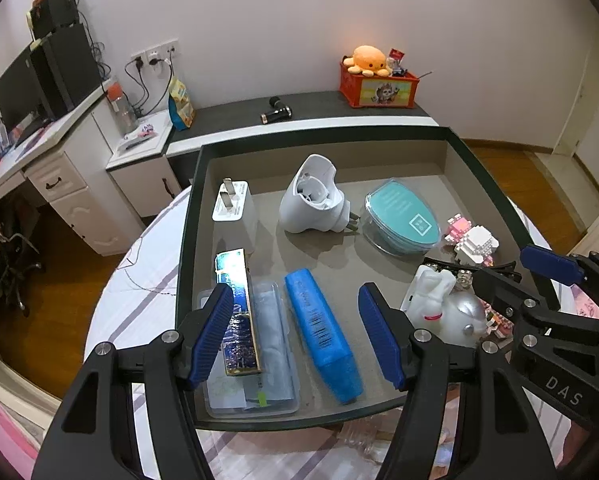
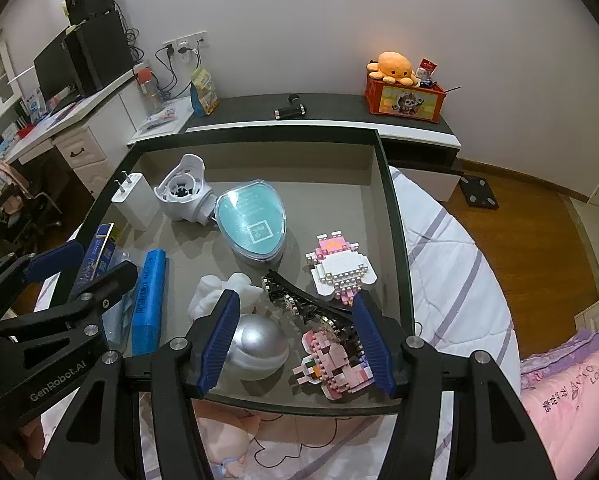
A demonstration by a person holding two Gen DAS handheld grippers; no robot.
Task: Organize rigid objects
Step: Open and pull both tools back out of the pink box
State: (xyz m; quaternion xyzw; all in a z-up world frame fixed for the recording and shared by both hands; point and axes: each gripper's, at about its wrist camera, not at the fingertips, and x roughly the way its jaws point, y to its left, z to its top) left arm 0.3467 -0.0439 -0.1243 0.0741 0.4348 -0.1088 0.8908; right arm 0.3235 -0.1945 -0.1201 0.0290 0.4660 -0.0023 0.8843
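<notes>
A dark-rimmed tray (image 1: 187, 216) (image 2: 395, 216) on a bed holds the objects. At its back stand a white charger (image 1: 235, 210) (image 2: 133, 200), a white plug device (image 1: 313, 196) (image 2: 183, 190) and a teal-lidded case (image 1: 403, 216) (image 2: 251, 222). In front lie a blue bar (image 1: 319, 328) (image 2: 149, 300), a shiny printed box (image 1: 237, 312) on a clear case (image 1: 273, 344), a white rabbit on a silver ball (image 1: 443, 308) (image 2: 255, 344), a black hair clip (image 2: 307, 304) and two brick figures (image 2: 339, 268) (image 2: 331, 364). My left gripper (image 1: 299, 336) is open above the blue bar. My right gripper (image 2: 295, 344) is open above the silver ball and pink figure.
A low dark-topped cabinet (image 1: 299, 116) behind the tray carries a red box with an orange plush (image 1: 375, 80) and a small black tool (image 1: 275, 114). A white desk with monitor (image 1: 39, 92) stands left. Wooden floor (image 2: 519, 200) lies right of the bed.
</notes>
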